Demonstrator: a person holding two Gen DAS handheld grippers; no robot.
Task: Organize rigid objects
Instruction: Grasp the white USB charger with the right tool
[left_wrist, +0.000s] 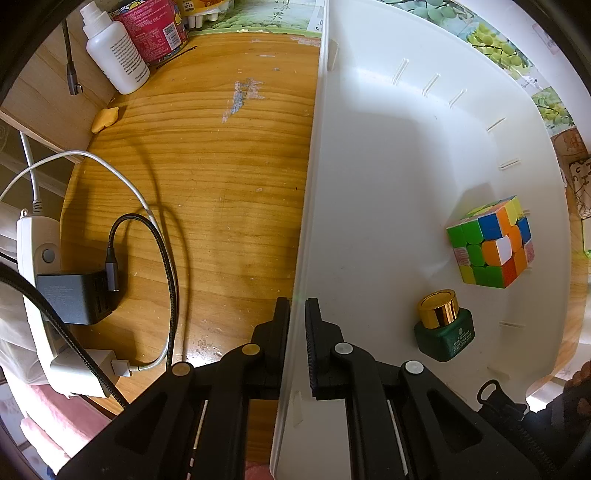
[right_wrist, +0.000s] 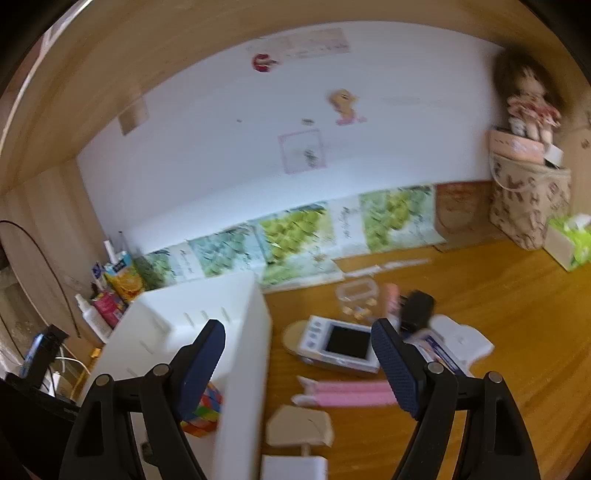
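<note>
My left gripper (left_wrist: 297, 306) is shut on the left wall of a white plastic bin (left_wrist: 369, 155), one finger outside and one inside. In the bin lie a colourful puzzle cube (left_wrist: 491, 242) and a small green jar with a gold cap (left_wrist: 445, 326). My right gripper (right_wrist: 298, 363) is open and empty, above the bin's right wall (right_wrist: 243, 332); the cube (right_wrist: 205, 415) shows below its left finger. On the desk to the right lie a white device with a dark screen (right_wrist: 341, 345), a pink flat item (right_wrist: 351, 398), a beige piece (right_wrist: 299, 426) and a black object (right_wrist: 417, 310).
Left of the bin lie a power strip with a black charger (left_wrist: 74, 299), cables, a white bottle (left_wrist: 110, 51) and a pink cup (left_wrist: 151, 29). A clear small box (right_wrist: 356, 291), a patterned bag (right_wrist: 528, 203) and a tissue box (right_wrist: 567, 240) stand further right.
</note>
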